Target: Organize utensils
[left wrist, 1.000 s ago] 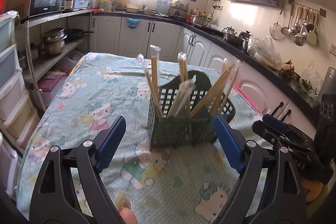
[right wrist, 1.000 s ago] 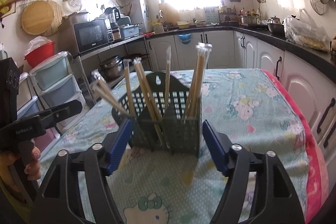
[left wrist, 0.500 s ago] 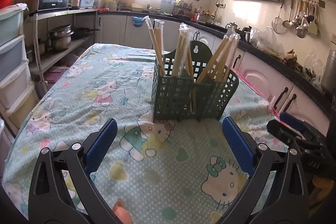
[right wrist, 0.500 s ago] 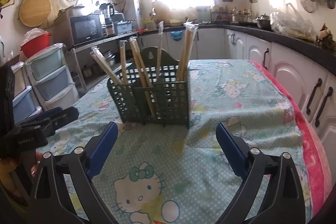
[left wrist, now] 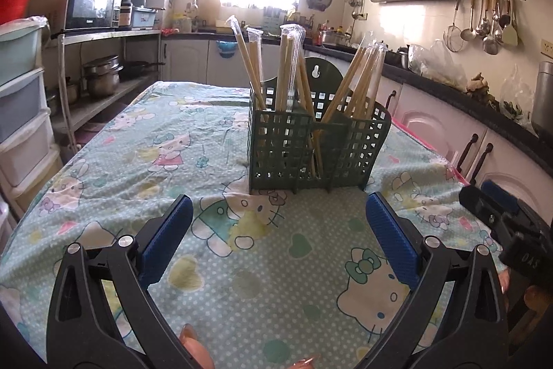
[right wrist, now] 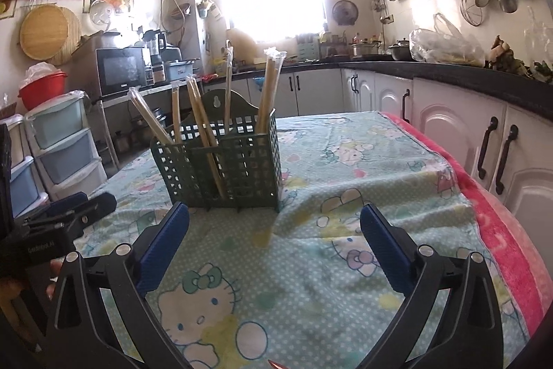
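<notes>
A dark green slotted utensil caddy stands upright on the table's cartoon-cat cloth. Several pairs of plastic-wrapped wooden chopsticks lean in its compartments. My left gripper is open a short way in front of the caddy, low over the cloth, with nothing between its blue pads. My right gripper faces the caddy from the other side. Its jaws are opening, with only cloth between them.
The cloth is wrinkled near the caddy and ends in a pink edge on the right. White cabinets run along that side. Plastic drawers and a pot shelf stand on the left.
Both grippers have sunk toward the cloth and pulled back from the caddy. Their jaws have spread wider. The caddy stays in place.
</notes>
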Available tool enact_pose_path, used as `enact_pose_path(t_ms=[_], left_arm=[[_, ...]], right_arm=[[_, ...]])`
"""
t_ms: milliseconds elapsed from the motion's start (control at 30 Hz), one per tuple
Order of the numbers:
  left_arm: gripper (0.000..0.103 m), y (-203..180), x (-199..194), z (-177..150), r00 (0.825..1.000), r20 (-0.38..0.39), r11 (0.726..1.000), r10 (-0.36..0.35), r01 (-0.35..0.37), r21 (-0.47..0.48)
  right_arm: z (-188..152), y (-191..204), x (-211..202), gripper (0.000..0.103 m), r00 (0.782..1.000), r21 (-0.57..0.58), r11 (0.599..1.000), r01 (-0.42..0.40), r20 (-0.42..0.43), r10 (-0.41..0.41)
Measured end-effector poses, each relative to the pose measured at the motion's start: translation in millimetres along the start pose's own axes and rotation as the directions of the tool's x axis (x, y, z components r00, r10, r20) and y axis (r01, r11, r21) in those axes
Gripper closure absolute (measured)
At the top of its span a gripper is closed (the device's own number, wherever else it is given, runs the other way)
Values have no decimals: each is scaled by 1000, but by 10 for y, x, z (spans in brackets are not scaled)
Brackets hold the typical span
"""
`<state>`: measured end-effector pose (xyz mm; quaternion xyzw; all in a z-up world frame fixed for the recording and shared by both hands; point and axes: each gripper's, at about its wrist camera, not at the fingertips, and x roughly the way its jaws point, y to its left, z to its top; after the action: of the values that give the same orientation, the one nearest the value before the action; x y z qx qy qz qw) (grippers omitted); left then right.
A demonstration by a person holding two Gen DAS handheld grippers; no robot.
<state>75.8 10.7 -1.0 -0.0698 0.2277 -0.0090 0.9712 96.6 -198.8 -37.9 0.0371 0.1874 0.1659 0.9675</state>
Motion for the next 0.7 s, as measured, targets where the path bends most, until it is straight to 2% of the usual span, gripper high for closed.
enact_pose_path(t_ms=[700], left_arm=[[11, 33, 84, -80, 1000, -10, 1000, 7, -7, -7]], right_arm=[[-72, 16, 22, 7, 1000, -11, 1000, -8, -19, 8]])
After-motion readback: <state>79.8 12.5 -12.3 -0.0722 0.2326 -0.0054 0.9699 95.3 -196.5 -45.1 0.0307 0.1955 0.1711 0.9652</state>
